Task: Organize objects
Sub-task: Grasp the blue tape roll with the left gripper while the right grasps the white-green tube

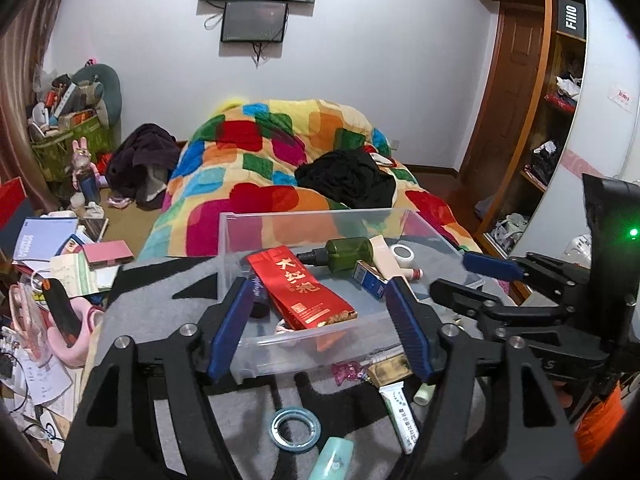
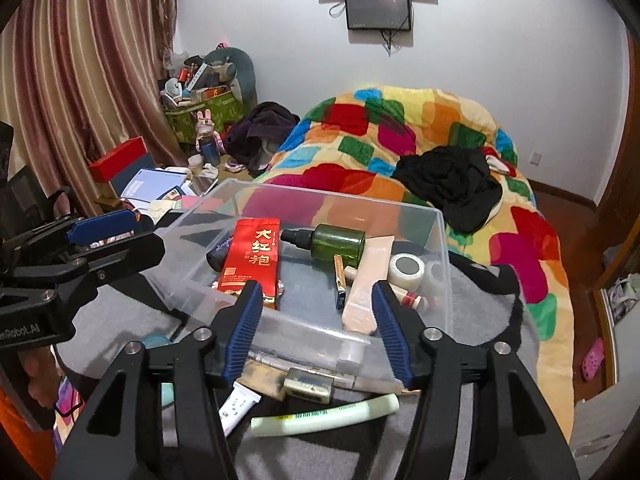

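Left tongs [image 1: 320, 320]: spread wide, holding nothing, poised over the near rim of the bin.
Right tongs [image 2: 316, 328]: also spread and empty, likely ready for another pick.
Loose items: tape ring [image 1: 295, 428], white tube [image 2: 240, 406] and pale green tube [image 2: 325, 414] lie on the grey tabletop [image 1: 160, 288] just before the bin, apparently waiting to go in.
Clear bin [image 2: 447, 280]: already holds red packet [image 2: 253, 258], green bottle [image 2: 339, 242], tape roll [image 2: 407, 268].
Beyond: bed with patchwork quilt [image 1: 256, 160].
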A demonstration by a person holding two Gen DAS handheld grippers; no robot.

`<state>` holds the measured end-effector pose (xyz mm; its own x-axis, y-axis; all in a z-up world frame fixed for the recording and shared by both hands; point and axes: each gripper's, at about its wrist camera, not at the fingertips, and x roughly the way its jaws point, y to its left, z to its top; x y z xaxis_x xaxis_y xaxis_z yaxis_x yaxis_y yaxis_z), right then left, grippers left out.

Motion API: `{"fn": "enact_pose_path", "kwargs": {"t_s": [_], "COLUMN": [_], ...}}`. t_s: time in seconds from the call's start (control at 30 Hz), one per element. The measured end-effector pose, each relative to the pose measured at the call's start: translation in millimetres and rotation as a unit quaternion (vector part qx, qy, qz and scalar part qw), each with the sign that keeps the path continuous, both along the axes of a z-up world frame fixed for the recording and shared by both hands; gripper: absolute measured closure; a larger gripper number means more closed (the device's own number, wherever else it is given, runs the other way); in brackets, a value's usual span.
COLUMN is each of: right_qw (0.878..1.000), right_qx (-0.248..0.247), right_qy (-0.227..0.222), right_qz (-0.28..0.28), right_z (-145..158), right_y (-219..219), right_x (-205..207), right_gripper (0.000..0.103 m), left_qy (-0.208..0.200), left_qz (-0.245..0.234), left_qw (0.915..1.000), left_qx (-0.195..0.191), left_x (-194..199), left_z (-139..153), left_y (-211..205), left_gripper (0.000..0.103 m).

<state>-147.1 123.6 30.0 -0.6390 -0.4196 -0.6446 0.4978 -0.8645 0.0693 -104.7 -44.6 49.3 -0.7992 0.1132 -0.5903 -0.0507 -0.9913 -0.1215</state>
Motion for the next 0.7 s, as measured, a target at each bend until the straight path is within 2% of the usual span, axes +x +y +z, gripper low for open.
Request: {"fn": "enact_pose_path", "kwargs": {"t_s": [0.2,0.43,0.7], "right_qw": [1.0,1.0,0.997], "right_qx": [-0.004,0.009,0.001], "right_qy": [0.004,-0.013,-0.081], "right_qz": [0.002,0.007,-0.015], "right_z": [-2,-22,-59], "right_y": [8,14,27], "right_x": [16,31,32], "right_gripper": [0.041,0.041,0.04], "left_qy": [-0.003,-0.036,-0.081], "left_qz": [0.012,0.017,0.014], "left_qw": [0.9999,0.9991,0.9965], "left_qx": [-0.012,-0.011,-0.014], "left_x": [13,26,34], "left_z": [-7,-34,-70], "left_y": [-6,-13,-10], "left_gripper": [0.028,0.028,0.028]}}
